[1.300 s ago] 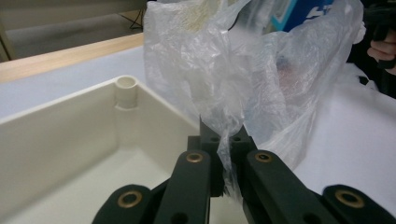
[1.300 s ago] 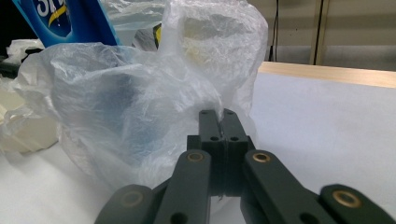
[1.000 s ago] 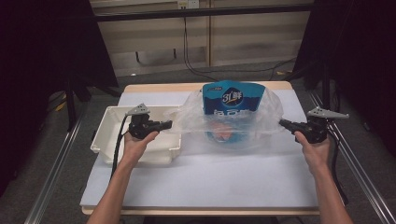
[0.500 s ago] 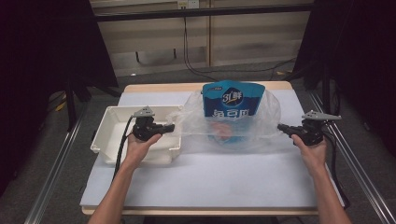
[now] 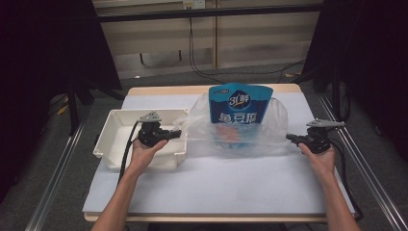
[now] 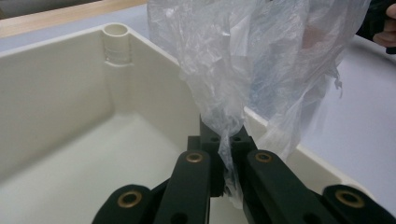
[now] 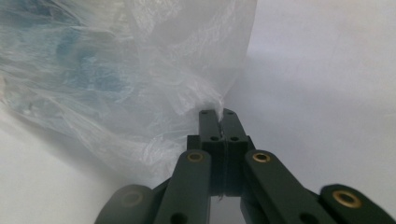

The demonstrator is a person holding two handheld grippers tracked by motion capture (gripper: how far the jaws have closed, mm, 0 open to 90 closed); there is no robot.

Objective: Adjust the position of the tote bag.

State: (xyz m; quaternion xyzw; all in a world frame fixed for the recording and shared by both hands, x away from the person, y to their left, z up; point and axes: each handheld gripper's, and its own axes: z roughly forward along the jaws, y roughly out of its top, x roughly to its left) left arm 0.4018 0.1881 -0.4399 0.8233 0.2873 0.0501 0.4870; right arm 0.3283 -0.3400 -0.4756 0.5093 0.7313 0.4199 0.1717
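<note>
2 grippers clamp the clear plastic bag [image 5: 240, 132] — left gripper [image 5: 179, 133], right gripper [image 5: 290, 138] — blue pouch [image 5: 239, 111] between them; setting down remains.

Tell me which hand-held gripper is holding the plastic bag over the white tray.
The left hand-held gripper: it pinches the clear plastic bag above the white tray, while the right hand-held gripper grips the bag's other side over the table.
</note>
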